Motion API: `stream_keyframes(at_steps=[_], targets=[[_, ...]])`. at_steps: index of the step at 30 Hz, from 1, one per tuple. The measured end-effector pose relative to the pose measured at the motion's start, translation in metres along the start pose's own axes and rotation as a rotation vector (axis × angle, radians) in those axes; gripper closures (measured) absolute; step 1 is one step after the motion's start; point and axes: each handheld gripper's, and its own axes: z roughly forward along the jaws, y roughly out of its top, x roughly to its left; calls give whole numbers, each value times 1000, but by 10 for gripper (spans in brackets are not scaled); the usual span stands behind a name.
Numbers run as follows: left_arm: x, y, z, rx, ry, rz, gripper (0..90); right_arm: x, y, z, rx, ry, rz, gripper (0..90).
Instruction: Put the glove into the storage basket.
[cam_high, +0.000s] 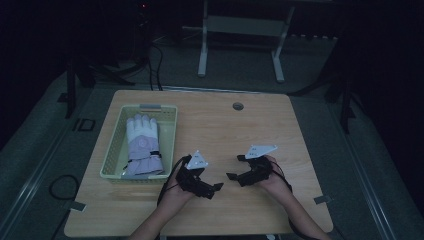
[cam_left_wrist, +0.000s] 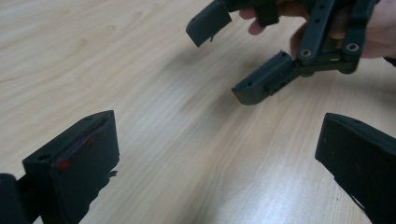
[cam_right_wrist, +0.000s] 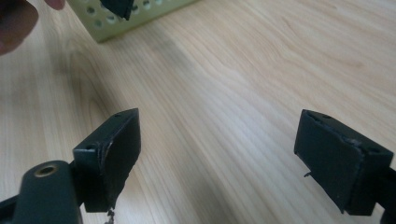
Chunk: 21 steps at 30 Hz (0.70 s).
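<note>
- Pale wood-grain counter carries a light green perforated plastic basket at its left side.
- A white and lilac padded glove lies flat inside the basket, fingers pointing away from the person.
- The left black hand-held gripper hangs just above the bare counter, right of the basket, jaws spread wide and holding nothing.
- The right black hand-held gripper faces it, near but apart, jaws also wide and empty.
- In the left gripper view the right hand-held gripper hovers over the wood.
</note>
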Motion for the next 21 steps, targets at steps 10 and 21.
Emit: stream_keyframes(at_steps=[10, 21], targets=[[-13, -13, 17, 14, -58, 21, 0, -2, -28, -7, 13, -30, 7, 151], [-24, -21, 29, 26, -101, 48, 0, -6, -51, -21, 26, -51, 41, 144]])
